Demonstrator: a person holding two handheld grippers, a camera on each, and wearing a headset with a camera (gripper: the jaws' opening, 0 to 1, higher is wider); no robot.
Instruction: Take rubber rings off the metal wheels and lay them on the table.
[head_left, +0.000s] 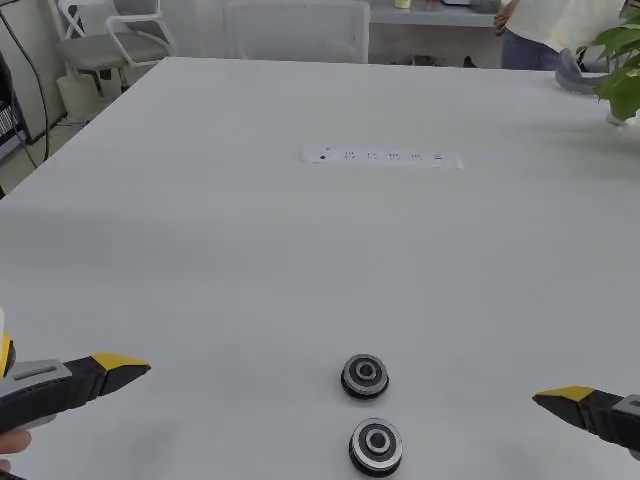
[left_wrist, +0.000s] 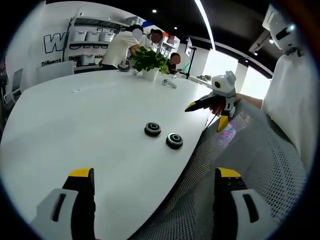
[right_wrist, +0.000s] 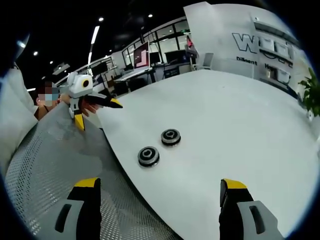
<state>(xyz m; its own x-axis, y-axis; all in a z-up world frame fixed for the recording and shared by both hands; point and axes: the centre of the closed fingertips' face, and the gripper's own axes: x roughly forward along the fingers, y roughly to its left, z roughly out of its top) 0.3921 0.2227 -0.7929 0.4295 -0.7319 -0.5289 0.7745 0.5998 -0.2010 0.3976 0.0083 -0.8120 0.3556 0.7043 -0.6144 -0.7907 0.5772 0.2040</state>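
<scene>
Left gripper (left_wrist: 154, 173) and right gripper (right_wrist: 161, 183) spread wide (both empty), metal wheels (head_left: 365, 375) on table (head_left: 300, 250) between them, touching neither

Bright, even overhead light, faint shadows, fisheye bending in the gripper views.

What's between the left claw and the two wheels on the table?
Nothing. Bare table runs from the left claw to the wheels, as the head view and the left gripper view show.
</scene>
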